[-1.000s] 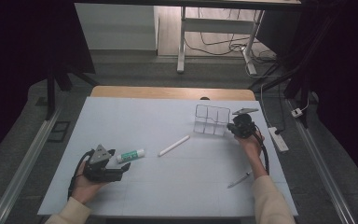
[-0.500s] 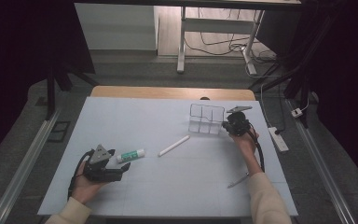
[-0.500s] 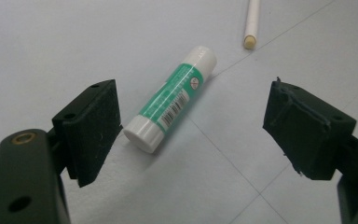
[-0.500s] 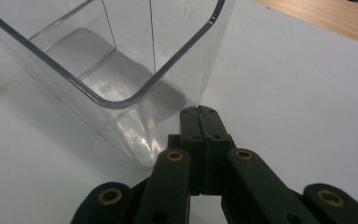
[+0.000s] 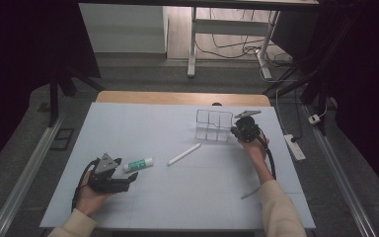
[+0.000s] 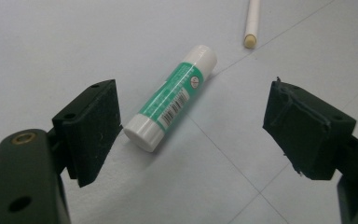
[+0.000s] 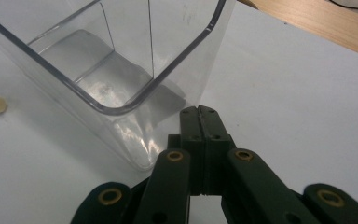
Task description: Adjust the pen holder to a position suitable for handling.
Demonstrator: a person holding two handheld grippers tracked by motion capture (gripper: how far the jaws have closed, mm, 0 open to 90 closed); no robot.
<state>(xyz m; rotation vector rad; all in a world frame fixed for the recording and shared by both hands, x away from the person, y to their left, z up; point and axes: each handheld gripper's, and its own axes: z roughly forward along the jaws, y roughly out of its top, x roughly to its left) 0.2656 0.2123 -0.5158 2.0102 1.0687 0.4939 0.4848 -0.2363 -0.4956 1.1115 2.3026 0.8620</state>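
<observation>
On the pale bench (image 5: 177,197), at about 8 o'clock, the left gripper (image 5: 131,177) rests in the person's left hand (image 5: 90,198), its 2 jaws spread wide with nothing between them. In the left gripper view a green and white glue stick (image 6: 172,97) lies flat just ahead of the left jaw, slanting toward 1 o'clock, its near cap close beside that jaw but not clamped. Farther along, near the bench's middle, a white stick (image 5: 184,154) with a cream tip lies tilted the same way. At about 2 o'clock stands a clear plastic organizer (image 5: 213,125) with several compartments. The right gripper (image 5: 237,131), held by the right hand (image 5: 253,146), sits just beside the organizer's right end; its jaws are pressed fully together, holding nothing, tips near the clear wall. At 5 o'clock a thin grey pen-like object (image 5: 250,192) lies beside the right forearm.
</observation>
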